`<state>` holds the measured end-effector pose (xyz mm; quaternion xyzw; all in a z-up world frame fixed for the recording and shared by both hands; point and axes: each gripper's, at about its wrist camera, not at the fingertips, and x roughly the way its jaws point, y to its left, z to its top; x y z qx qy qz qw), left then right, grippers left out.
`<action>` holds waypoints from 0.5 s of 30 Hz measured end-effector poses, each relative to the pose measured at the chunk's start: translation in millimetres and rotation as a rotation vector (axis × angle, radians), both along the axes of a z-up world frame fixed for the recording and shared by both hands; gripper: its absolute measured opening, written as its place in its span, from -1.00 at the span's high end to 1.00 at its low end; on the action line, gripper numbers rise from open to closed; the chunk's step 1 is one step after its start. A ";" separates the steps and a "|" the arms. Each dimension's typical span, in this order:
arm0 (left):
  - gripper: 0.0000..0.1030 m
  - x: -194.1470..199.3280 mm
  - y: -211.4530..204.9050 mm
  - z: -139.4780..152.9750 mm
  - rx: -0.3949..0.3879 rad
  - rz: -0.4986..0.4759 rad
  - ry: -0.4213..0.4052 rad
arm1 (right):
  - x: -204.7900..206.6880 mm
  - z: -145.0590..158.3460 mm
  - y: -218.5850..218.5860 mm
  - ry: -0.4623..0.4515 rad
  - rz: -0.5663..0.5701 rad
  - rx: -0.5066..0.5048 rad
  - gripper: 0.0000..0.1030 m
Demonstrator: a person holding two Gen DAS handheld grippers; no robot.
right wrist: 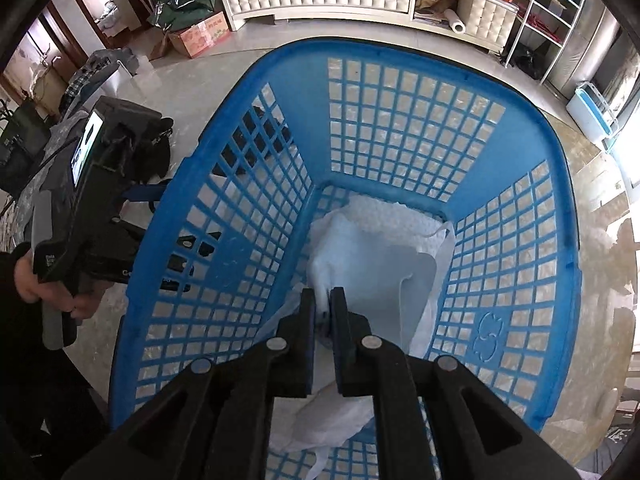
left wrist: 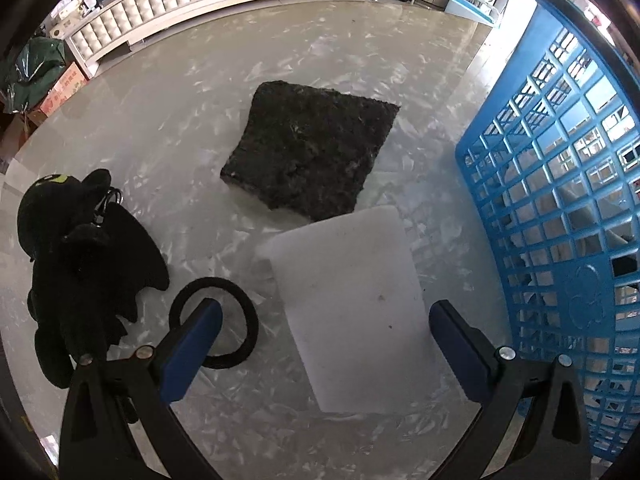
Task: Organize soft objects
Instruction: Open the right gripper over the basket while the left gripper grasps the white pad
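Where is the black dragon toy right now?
The black dragon plush lies on the table at the far left of the left wrist view, just left of the black hair band and well away from the blue basket on the right.

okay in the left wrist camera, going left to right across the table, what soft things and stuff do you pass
black plush dragon → black hair band → dark square pad → blue basket. The white foam sheet lies in front of the dark pad, overlapping its span, so its place is unclear; the open left gripper straddles it.
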<state>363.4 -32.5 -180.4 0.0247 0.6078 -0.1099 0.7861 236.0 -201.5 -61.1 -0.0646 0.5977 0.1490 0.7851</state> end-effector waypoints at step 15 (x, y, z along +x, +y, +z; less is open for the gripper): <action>-0.08 -6.9 -6.7 14.7 0.063 0.000 -0.028 | -11.1 25.7 -9.4 -0.069 -0.055 0.001 -0.74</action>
